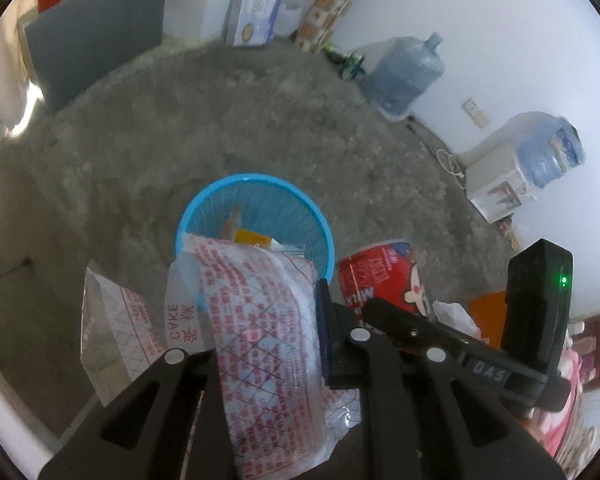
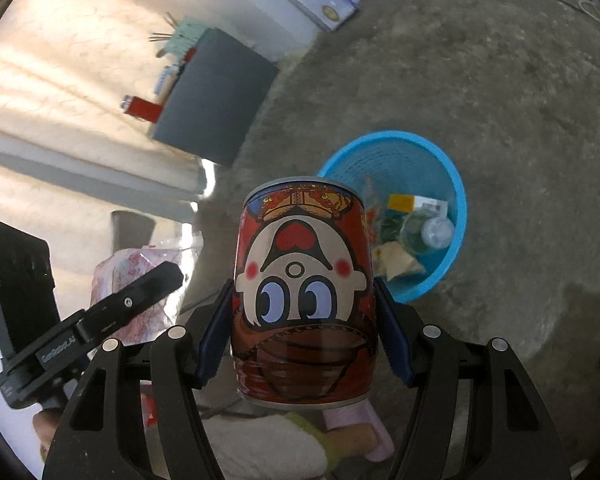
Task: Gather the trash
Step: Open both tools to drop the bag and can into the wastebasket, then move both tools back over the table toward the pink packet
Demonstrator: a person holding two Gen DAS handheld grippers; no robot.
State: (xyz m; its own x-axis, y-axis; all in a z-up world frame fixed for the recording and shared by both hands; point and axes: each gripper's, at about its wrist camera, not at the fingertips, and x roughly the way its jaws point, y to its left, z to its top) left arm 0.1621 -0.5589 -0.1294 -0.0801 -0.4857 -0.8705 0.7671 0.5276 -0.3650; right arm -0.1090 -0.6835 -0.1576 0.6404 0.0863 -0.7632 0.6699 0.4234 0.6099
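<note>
Left claw (image 1: pixel 268 344) is clamped on a crinkly cake wrapper (image 1: pixel 268 320), red print on clear plastic, w/ the wrapper draped down btwn the arms and its top edge lapping over the bin's near rim. Right claw (image 2: pixel 304 320) is pinching a red cartoon milk can (image 2: pixel 302 292), blue pads pressed on both sides, can upright-ish w/ the printed face upside down to the lens.

Blue mesh bin (image 2: pixel 458 200) sits on the concrete floor (image 1: pixel 220 120): at about 12 o'clock of the wrapper in the left view, at roughly 1 o'clock of the can in the right view. Already inside: a clear bottle (image 2: pixel 428 234), a yellow-white box (image 2: pixel 402 202), crumpled paper, maybe more scraps, too blurry to sort.

So progress: several pieces binned, two more in the claws, neither dropped yet. Wrapper looks near the rim; the can reads as short of the opening, off to its 7 o'clock side. Left to do: carry both over the mouth and let go. Other litter beyond these I can't confirm; orange and white bits show by the right-hand rig, unclear if trash.
</note>
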